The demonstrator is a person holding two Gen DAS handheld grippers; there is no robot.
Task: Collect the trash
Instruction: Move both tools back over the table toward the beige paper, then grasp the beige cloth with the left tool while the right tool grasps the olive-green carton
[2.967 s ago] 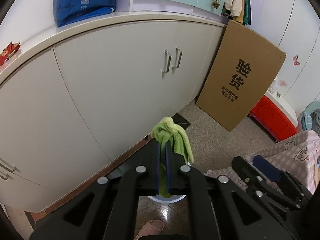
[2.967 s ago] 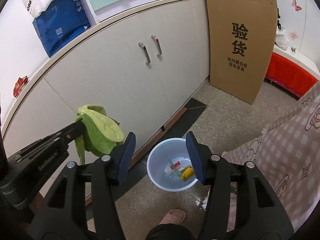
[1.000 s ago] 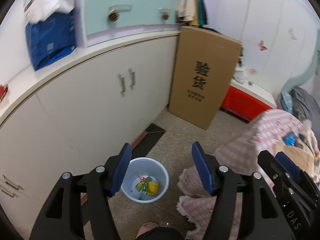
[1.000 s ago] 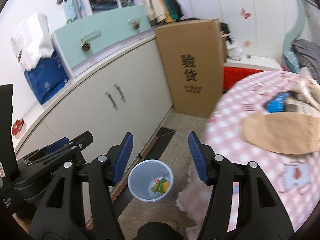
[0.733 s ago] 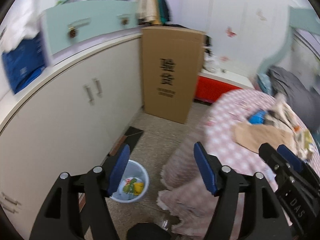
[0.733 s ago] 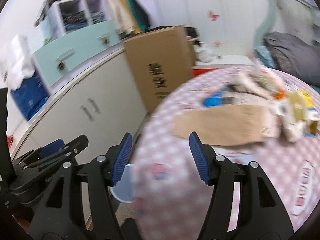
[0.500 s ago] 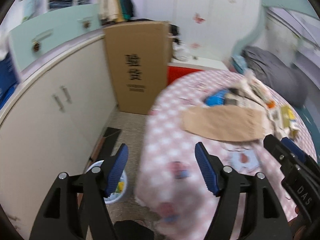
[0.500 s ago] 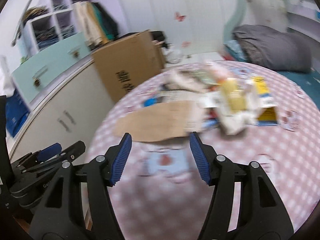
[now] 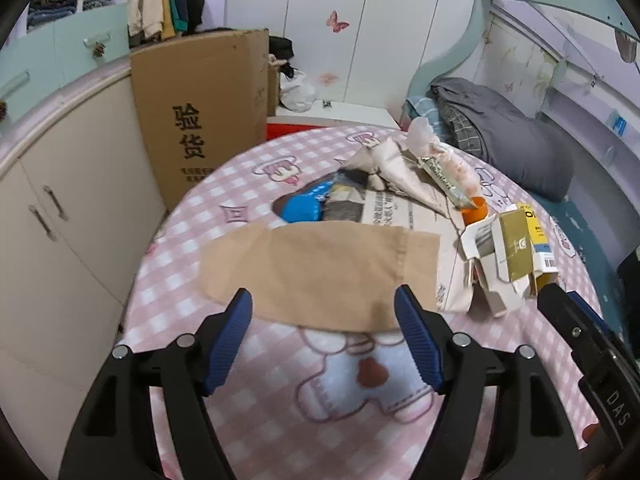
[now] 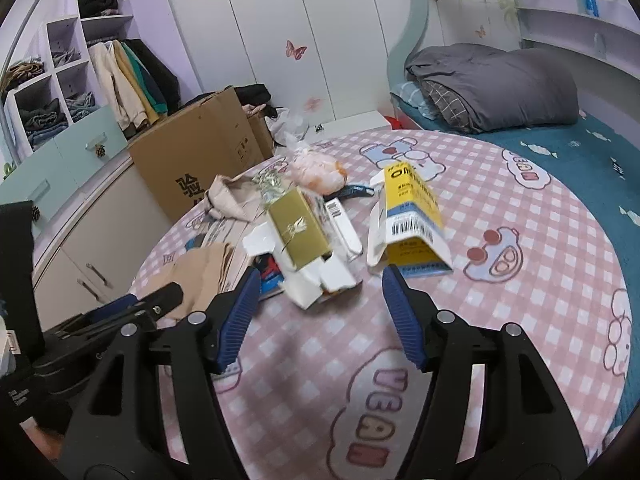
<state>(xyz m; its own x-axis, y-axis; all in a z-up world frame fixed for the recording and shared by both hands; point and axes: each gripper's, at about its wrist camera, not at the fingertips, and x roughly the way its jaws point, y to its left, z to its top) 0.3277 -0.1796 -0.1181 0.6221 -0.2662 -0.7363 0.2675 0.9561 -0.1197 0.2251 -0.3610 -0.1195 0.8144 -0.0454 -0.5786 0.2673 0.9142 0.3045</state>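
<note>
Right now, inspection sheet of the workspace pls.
Surface: round table, pink checked cloth.
Job's things: gold carton, torn open; yellow carton; tan paper sheet over newspaper; orange cap.
Clutter: blue item, crumpled beige paper.
Grippers: left gripper and right gripper, jaws open, empty.
Cables: nothing seen.
Surroundings: cardboard box, cabinets, bed with grey duvet.
</note>
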